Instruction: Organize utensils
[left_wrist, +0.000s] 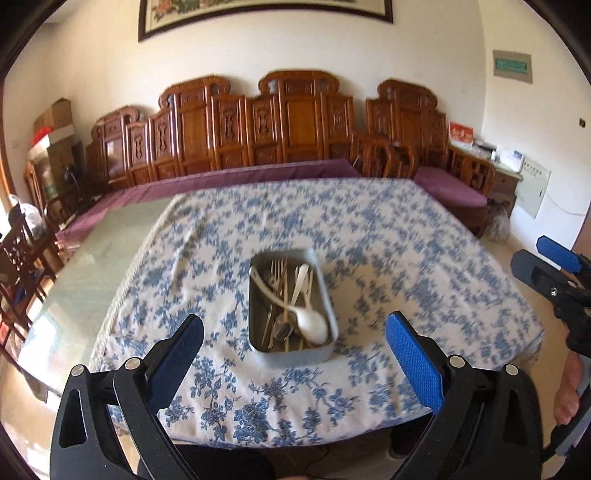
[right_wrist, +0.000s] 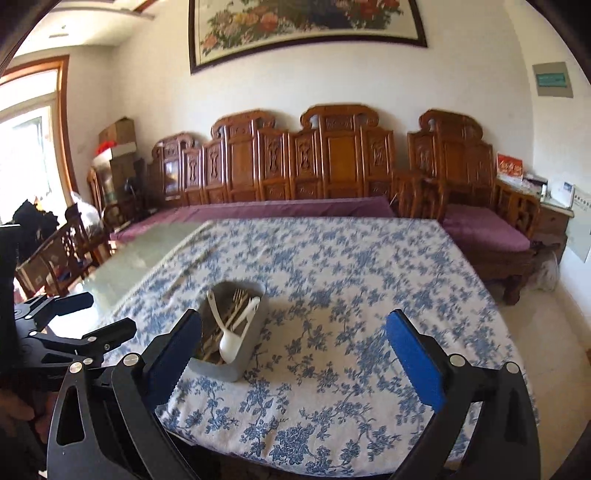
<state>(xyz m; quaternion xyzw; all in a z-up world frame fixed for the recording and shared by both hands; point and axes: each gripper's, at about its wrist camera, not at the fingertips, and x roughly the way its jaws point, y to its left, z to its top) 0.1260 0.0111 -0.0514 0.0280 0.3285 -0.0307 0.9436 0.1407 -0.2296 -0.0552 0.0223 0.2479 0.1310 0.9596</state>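
Note:
A grey metal tray (left_wrist: 330, 295) stands on the blue-flowered tablecloth (left_wrist: 424, 258) and holds forks, chopsticks and white plastic spoons (left_wrist: 312, 321) mixed together. My left gripper (left_wrist: 293, 345) is open and empty, held above the near table edge just short of the tray. My right gripper (right_wrist: 295, 343) is open and empty, to the right of the tray (right_wrist: 255, 332), whose near left corner is hidden behind the left finger (right_wrist: 181, 343). The right gripper also shows at the right edge of the left wrist view (left_wrist: 546, 266).
The tablecloth (right_wrist: 369, 277) covers most of a glass-topped table (left_wrist: 92, 266). A carved wooden bench with purple cushions (left_wrist: 258, 173) runs behind the table. Wooden chairs (left_wrist: 22, 258) stand at the left, a wooden armchair (right_wrist: 491, 229) at the right.

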